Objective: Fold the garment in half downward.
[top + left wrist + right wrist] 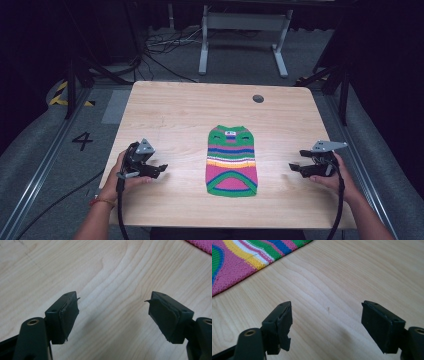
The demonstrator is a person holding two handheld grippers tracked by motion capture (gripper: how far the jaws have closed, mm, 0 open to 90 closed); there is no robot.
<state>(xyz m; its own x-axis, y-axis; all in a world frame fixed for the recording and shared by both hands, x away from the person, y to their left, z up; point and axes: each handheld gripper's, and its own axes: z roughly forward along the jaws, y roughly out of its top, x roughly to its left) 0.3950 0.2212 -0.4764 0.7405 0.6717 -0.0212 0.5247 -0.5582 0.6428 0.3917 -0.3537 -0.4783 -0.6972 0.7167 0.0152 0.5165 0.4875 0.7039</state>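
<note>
Sweater (231,161) flat at bench (170,107) centre, untouched. I keep left claw (159,170) at 9, right claw (296,168) at 3, both gaping, empty, flanking for two-sided grab.

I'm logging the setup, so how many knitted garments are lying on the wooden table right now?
1. A striped knitted sweater in pink, green, blue and yellow lies flat near the middle of the light wooden table, between the left gripper and right gripper. Nothing suggests another is hidden.
</note>
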